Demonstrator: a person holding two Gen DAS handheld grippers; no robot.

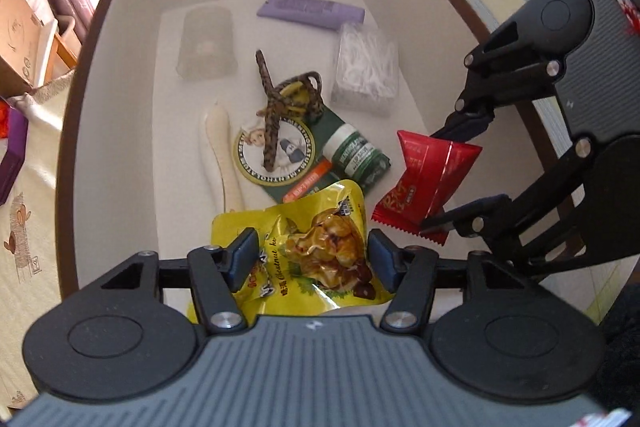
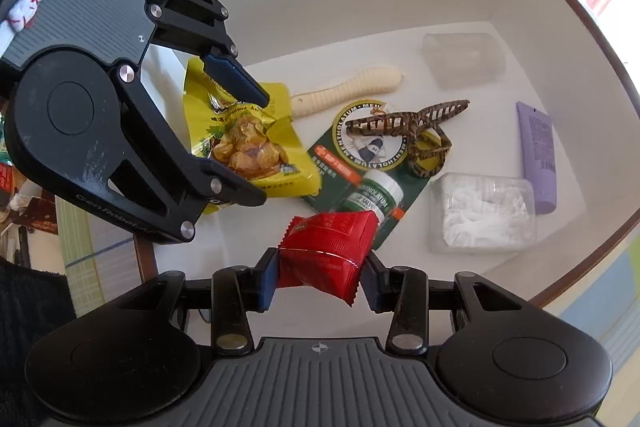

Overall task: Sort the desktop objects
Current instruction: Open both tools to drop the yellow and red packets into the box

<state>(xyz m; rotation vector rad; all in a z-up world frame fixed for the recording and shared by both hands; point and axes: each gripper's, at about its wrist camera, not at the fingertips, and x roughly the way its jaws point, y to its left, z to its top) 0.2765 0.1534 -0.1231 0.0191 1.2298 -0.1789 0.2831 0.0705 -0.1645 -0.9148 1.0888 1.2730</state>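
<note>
"MENTHOLATUM" rings the green card [image 2: 360, 163], "LIP SALVE" its jar [image 2: 374, 197] (yellow packet [image 1: 308, 251] perhaps "Chestnut").

snack pouch [image 1: 304, 247]: yellow, between left gripper's blue pads
packet [image 2: 328, 253]: red, between right gripper's pads
hair claw [image 1: 280, 103]: brown-yellow mottled, ahead
tube [image 1: 310, 9]: lilac, far ahead
box [image 1: 100, 75]: white inside, brown rim

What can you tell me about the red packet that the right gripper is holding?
The red packet is a small glossy foil pouch, pillow-shaped, with crimped zigzag end seams and gold print too small to read. It looks sealed and puffy. The right gripper is shut on its two sides, which dent inward, and holds it tilted over the white box, above the lip salve card. Only the pads touch it.
</note>
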